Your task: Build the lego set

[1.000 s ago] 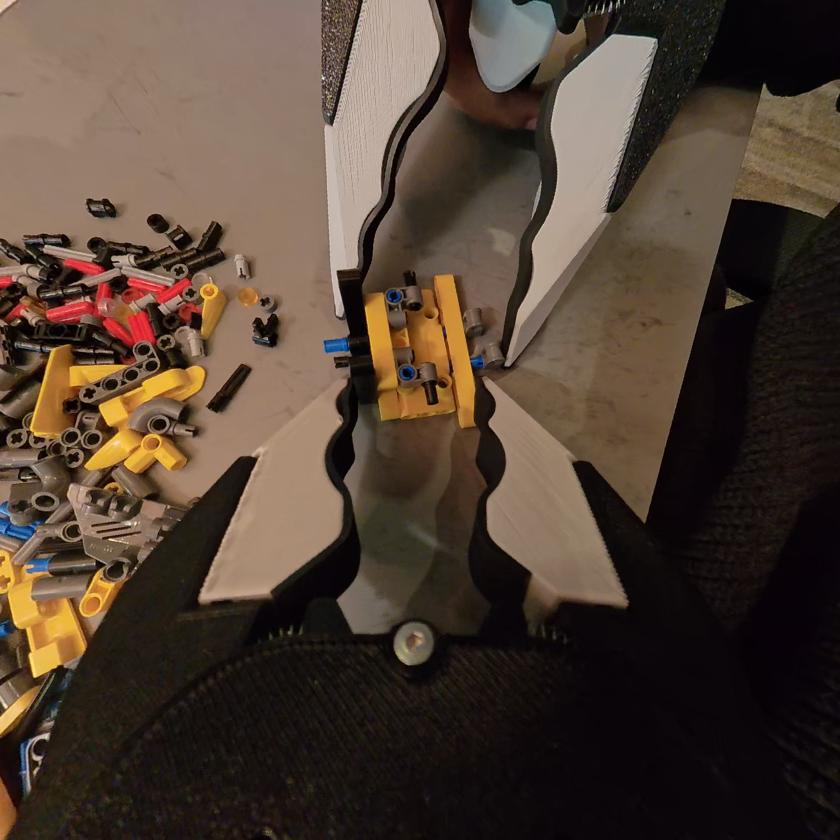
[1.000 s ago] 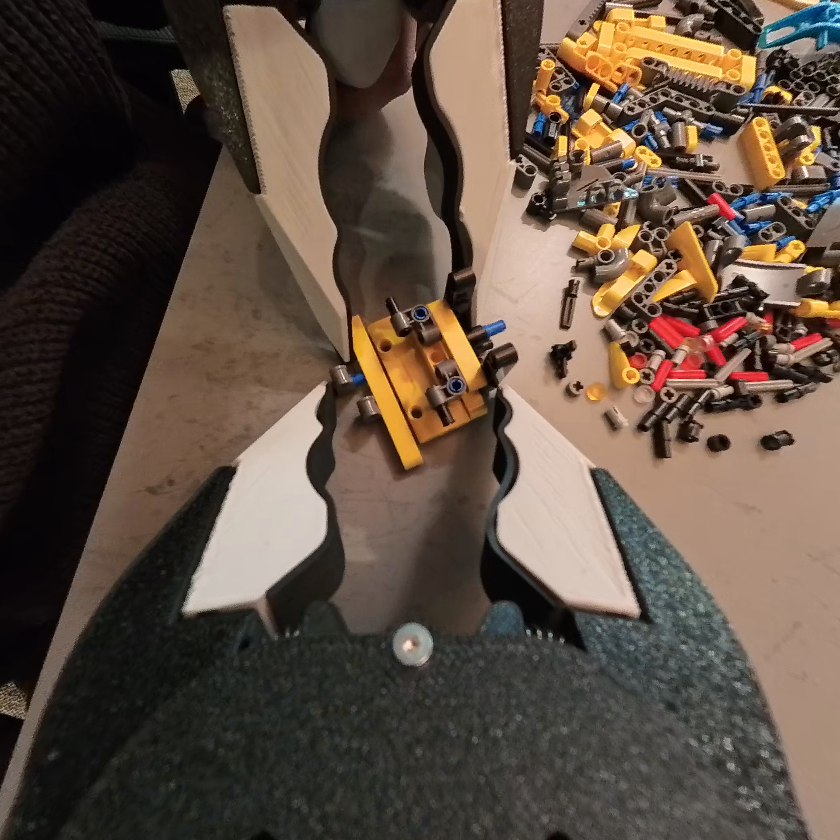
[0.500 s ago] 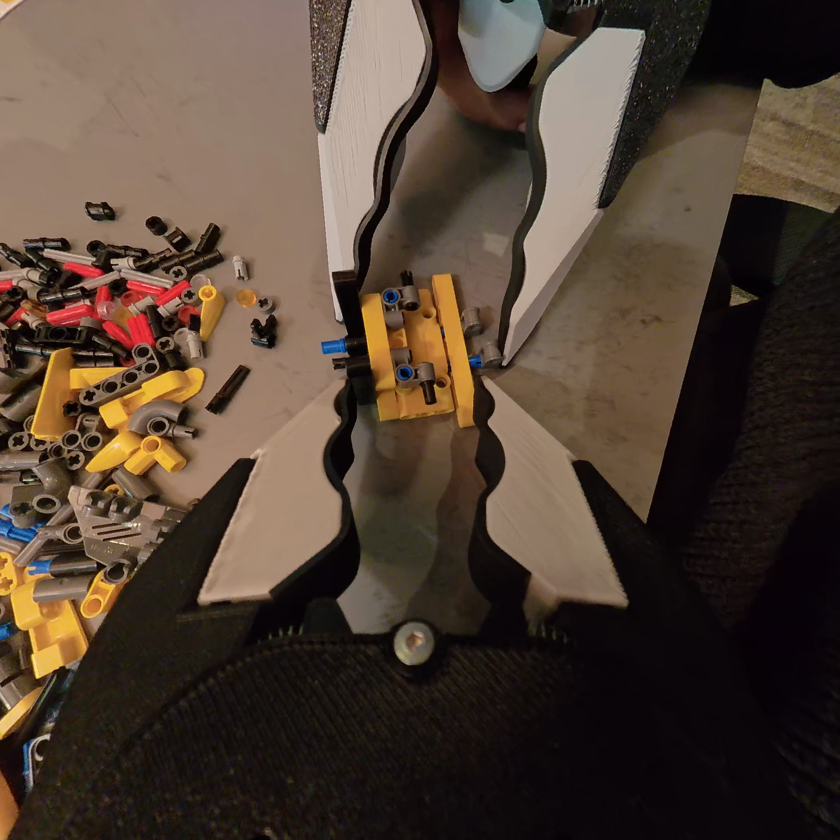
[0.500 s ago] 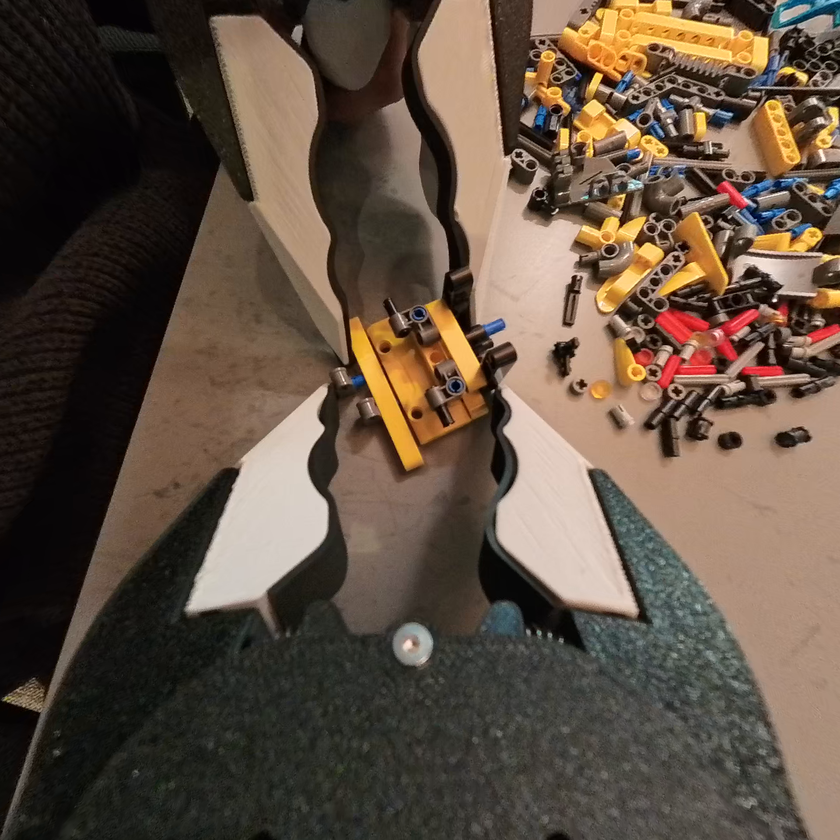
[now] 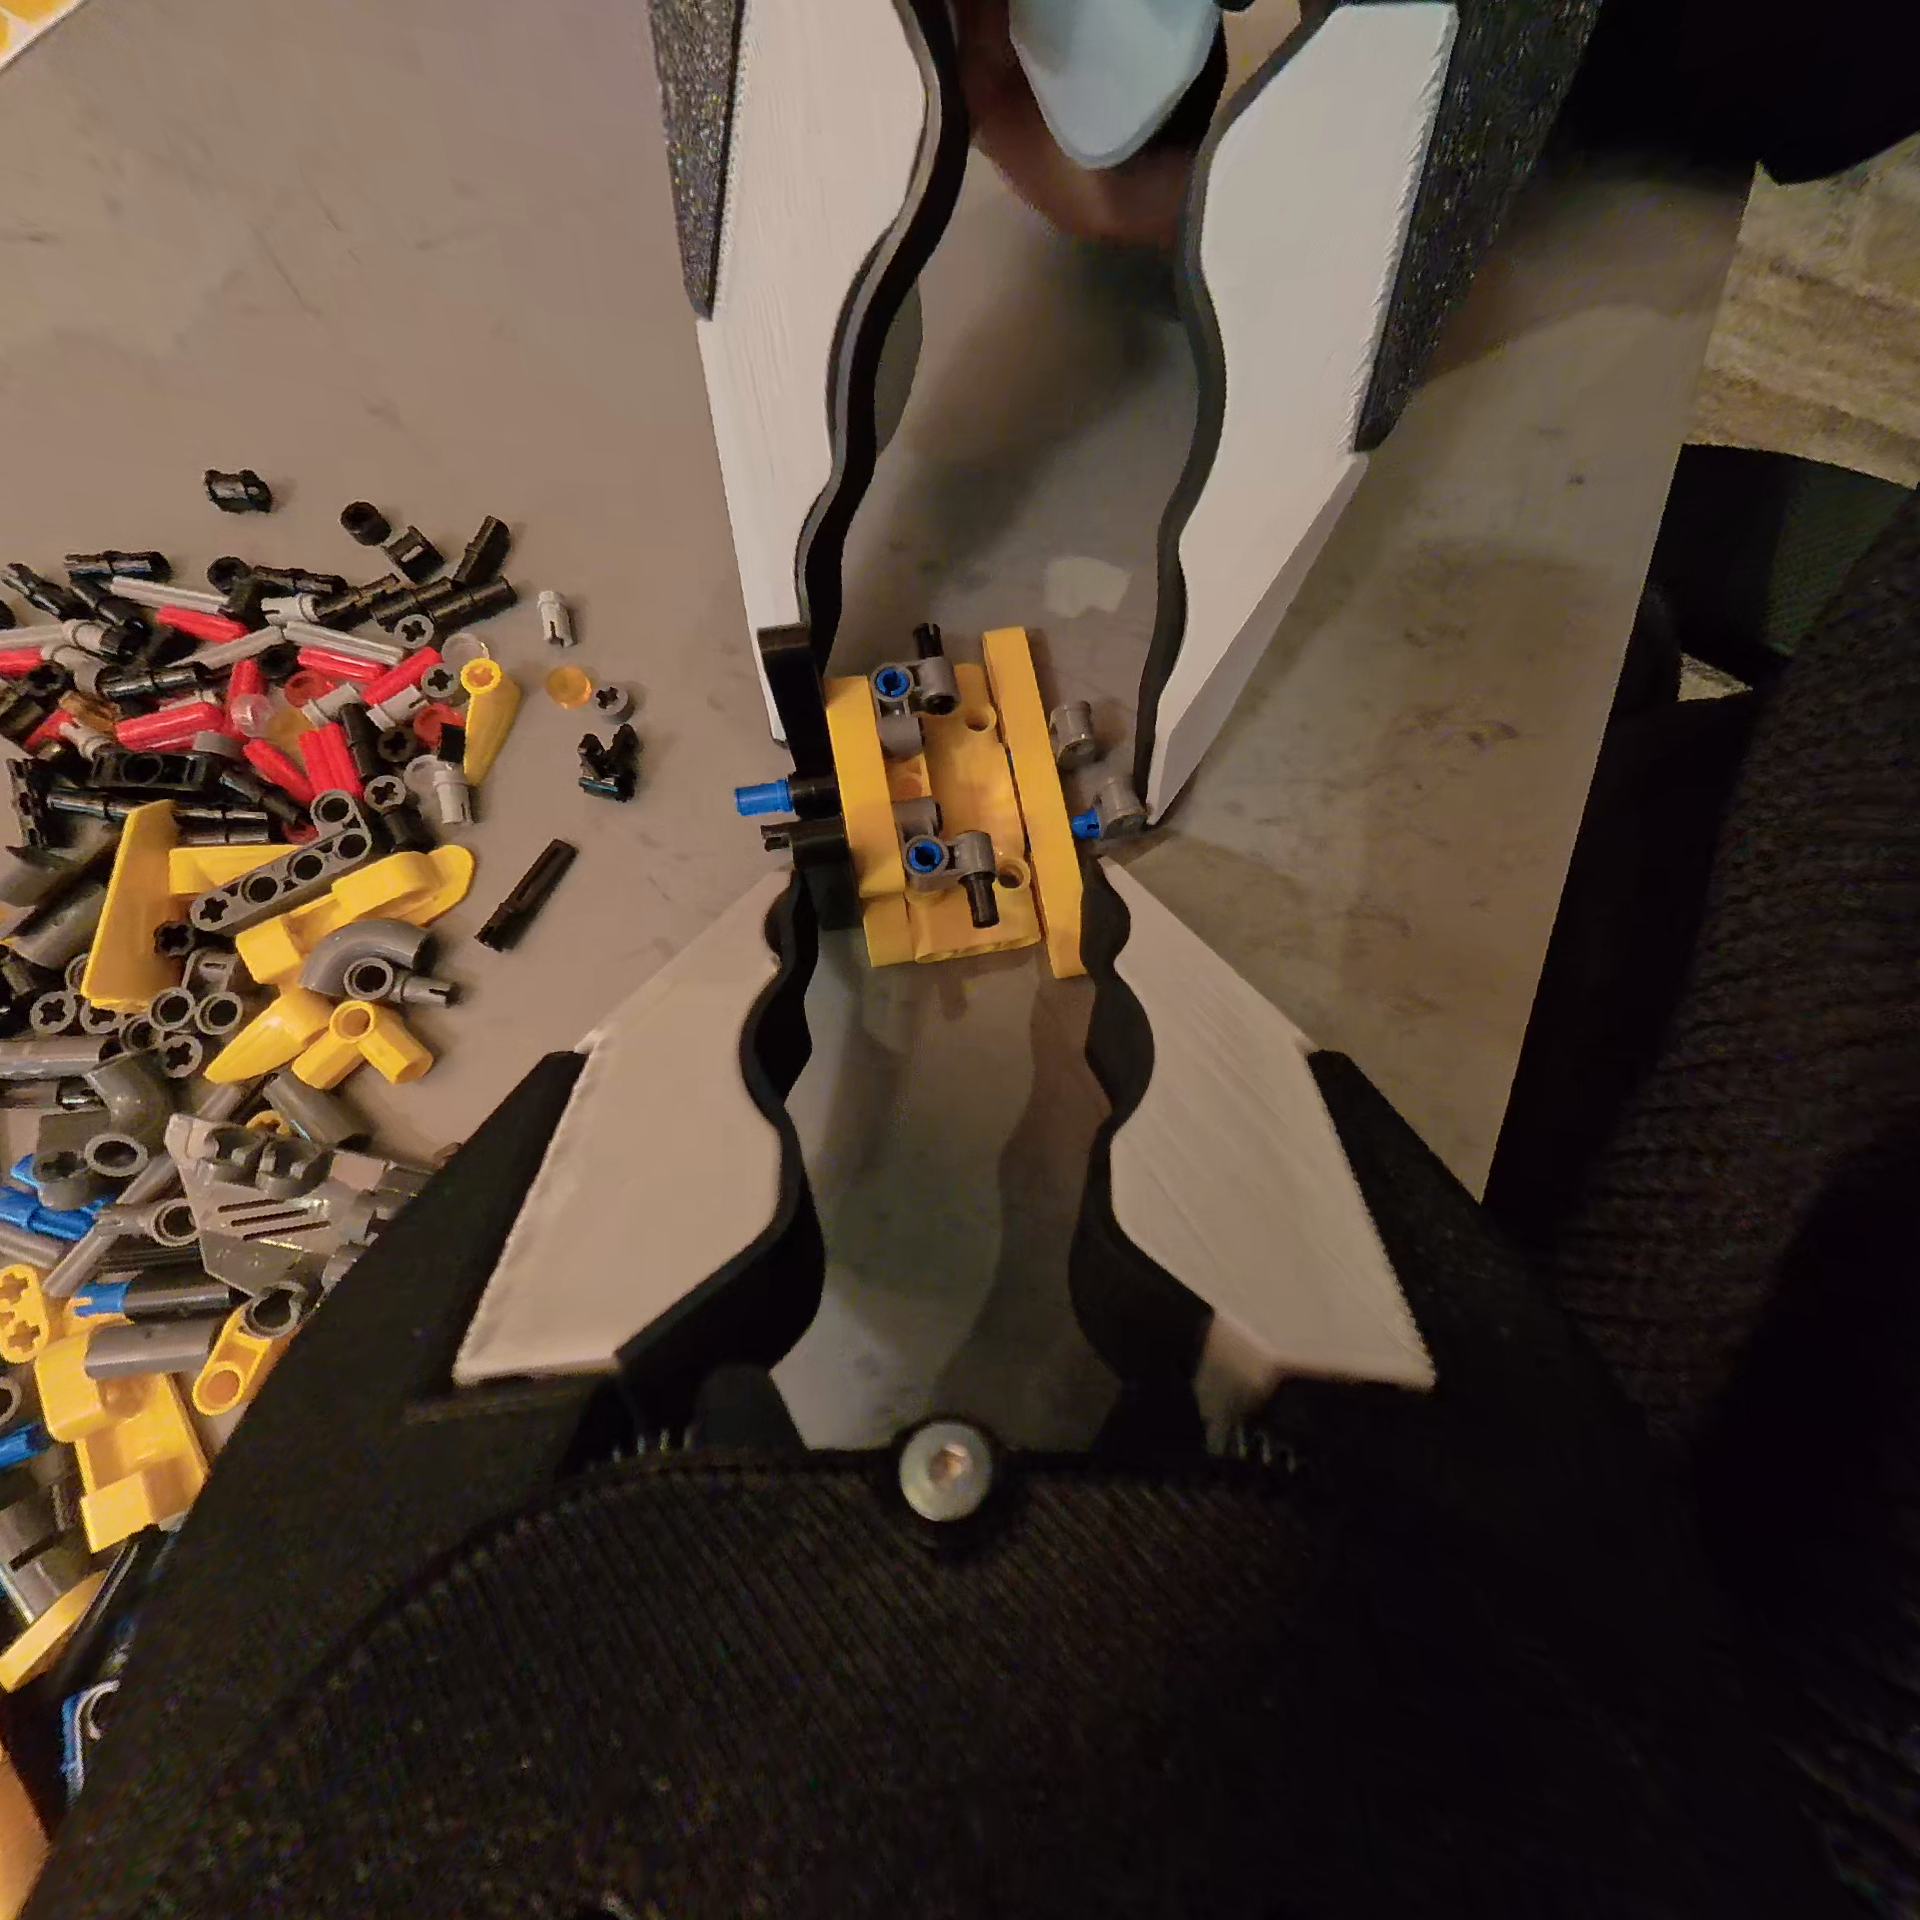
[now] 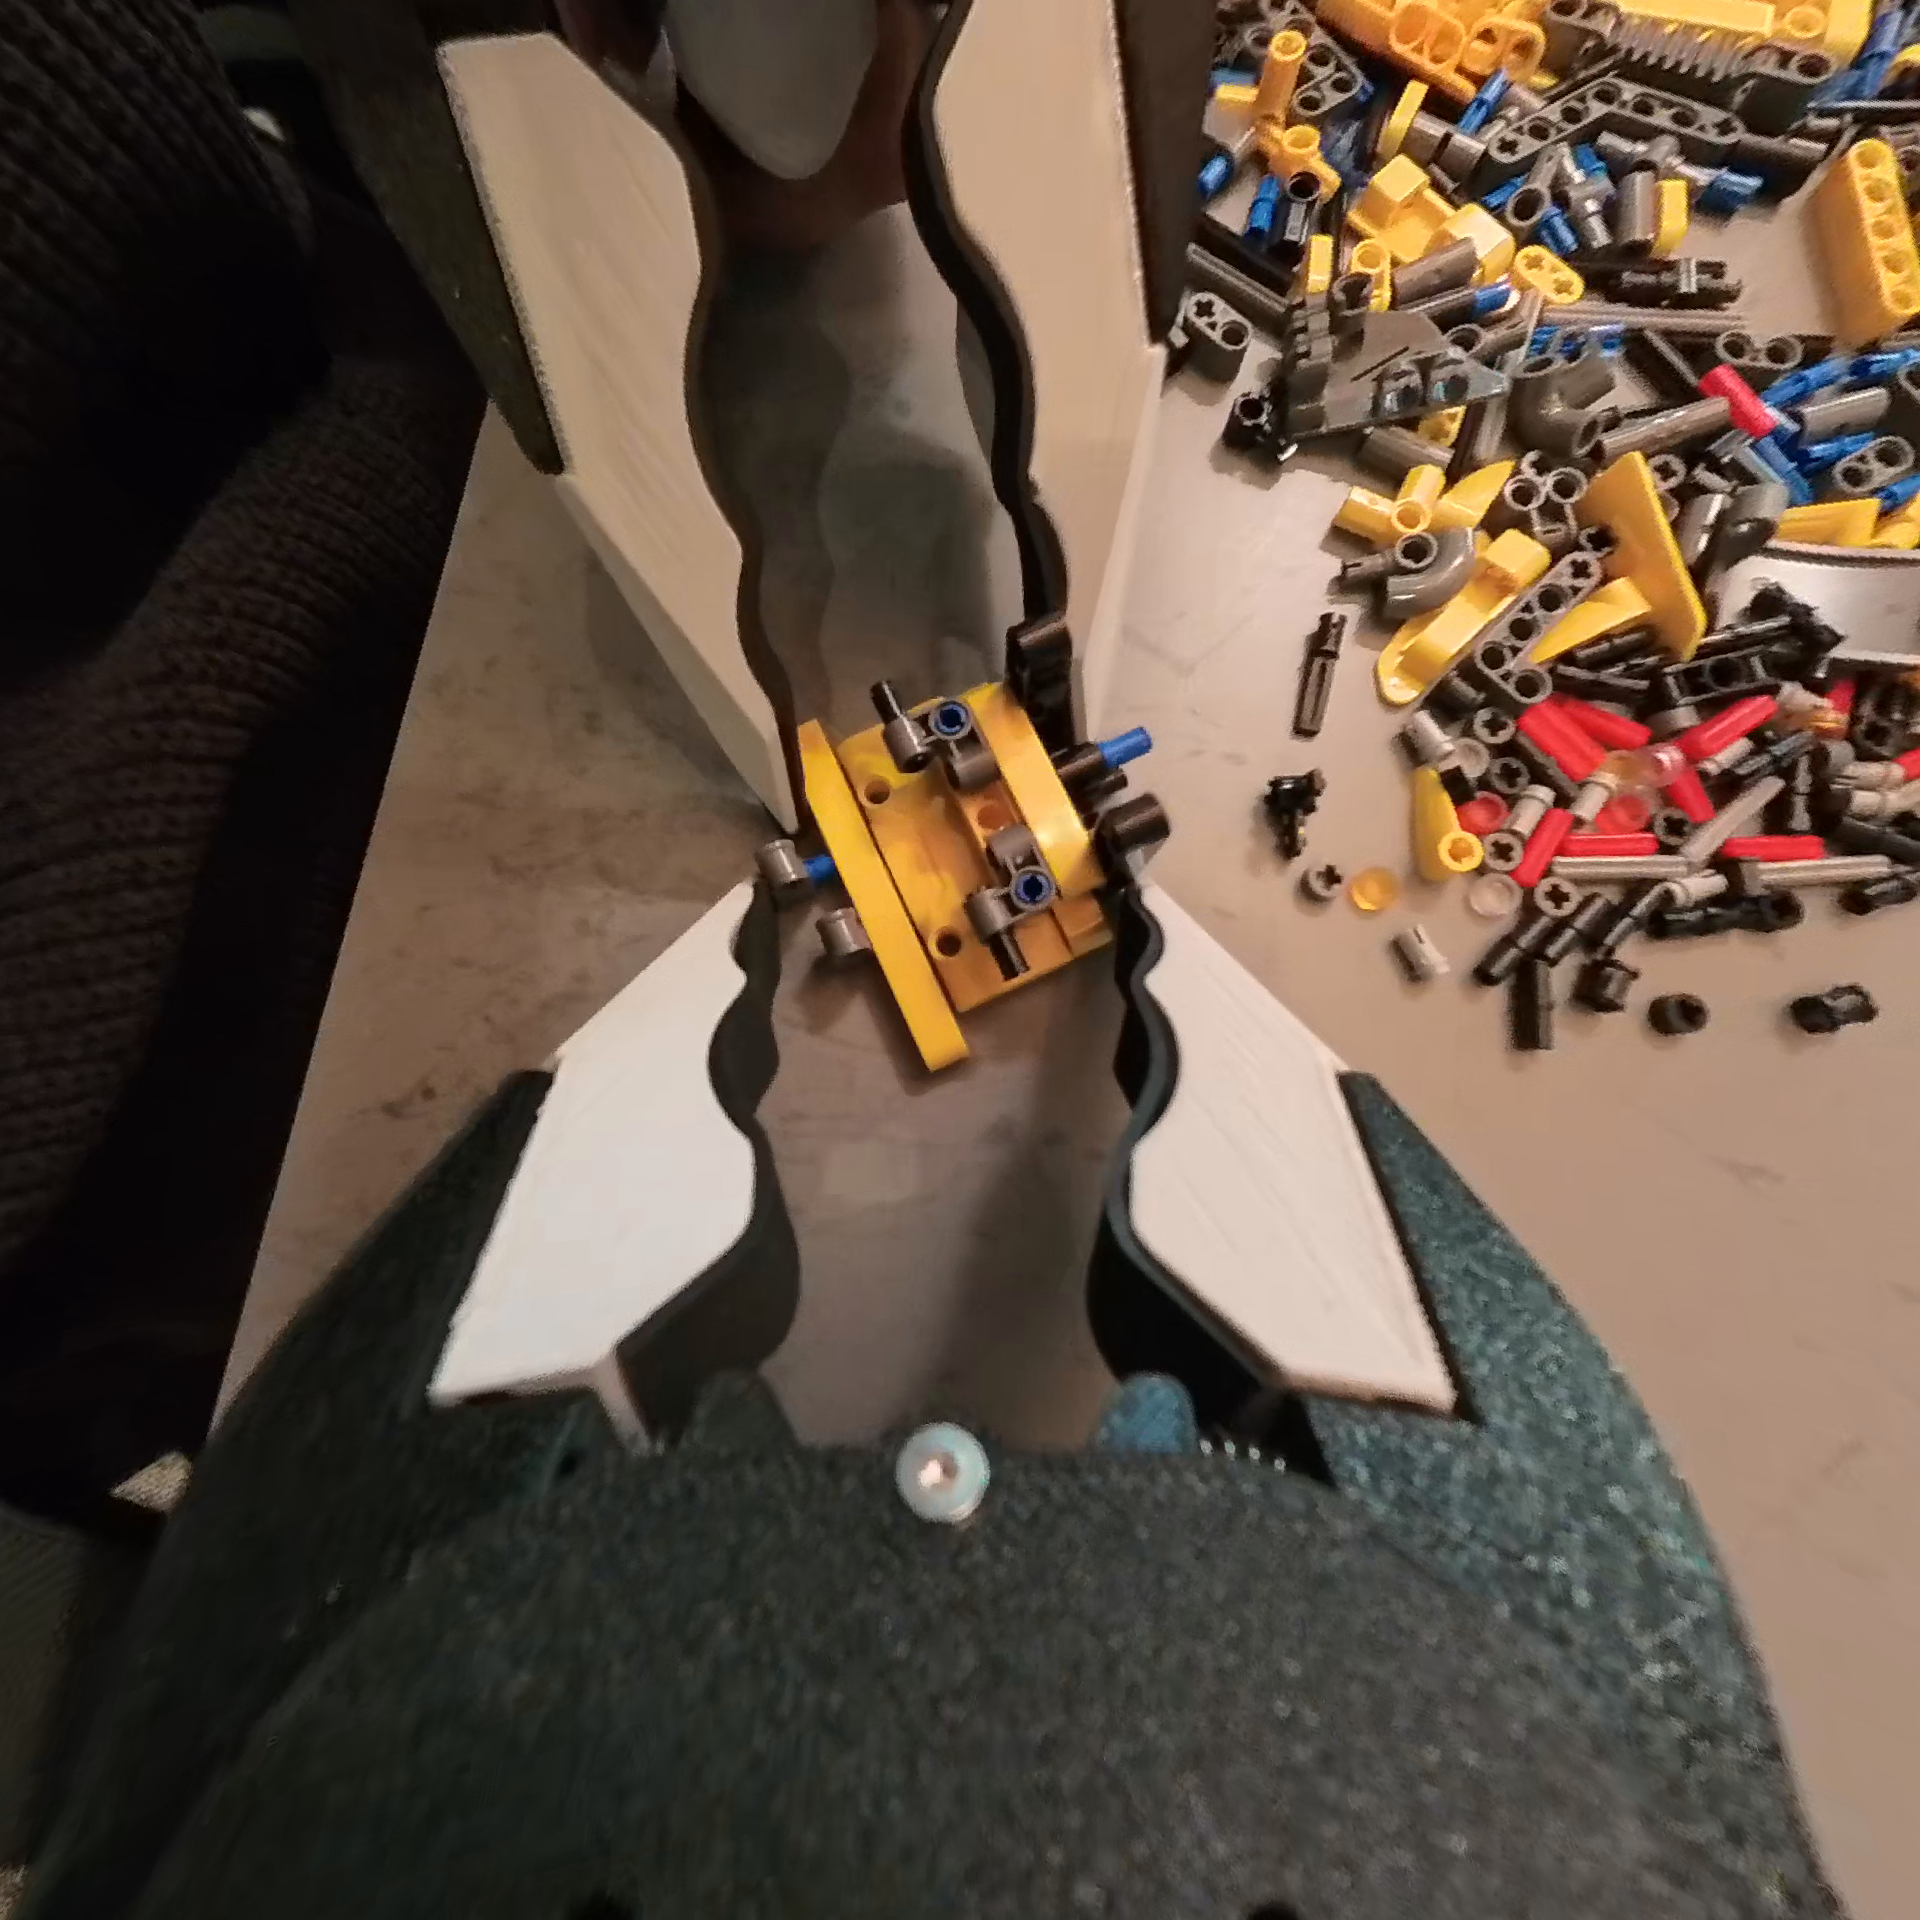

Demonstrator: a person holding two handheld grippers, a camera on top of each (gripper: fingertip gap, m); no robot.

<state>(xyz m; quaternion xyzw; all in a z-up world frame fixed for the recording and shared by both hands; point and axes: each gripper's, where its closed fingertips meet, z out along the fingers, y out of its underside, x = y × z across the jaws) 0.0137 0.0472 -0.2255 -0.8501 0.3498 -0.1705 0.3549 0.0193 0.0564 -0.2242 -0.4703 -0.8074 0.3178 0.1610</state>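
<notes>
A small yellow brick assembly (image 5: 951, 821) with grey connectors, blue pins and a black piece on one side lies on the grey table (image 5: 312, 260) between both grippers, which face each other. My left gripper (image 5: 945, 899) is shut on it, one tip on the black piece and the other on the yellow side beam. My right gripper (image 6: 940, 904) is shut on the same assembly (image 6: 966, 862). Its right fingertip (image 6: 1127, 935) touches the black piece. Its left fingertip (image 6: 753, 935) touches a grey connector (image 6: 781, 862) on a blue pin.
A pile of loose yellow, red, black, grey and blue pieces (image 5: 208, 831) covers the table beside the grippers; it also shows in the right wrist view (image 6: 1610, 520). A loose black pin (image 5: 527, 894) lies near the assembly. Beyond the nearby table edge (image 5: 1558, 935) is dark knit clothing (image 5: 1766, 1039). The tips of both grippers are at nearly the same place.
Almost nothing. Both grippers stay on the assembly. The right gripper has tilted slightly, so the pile has shifted a little in its view.
</notes>
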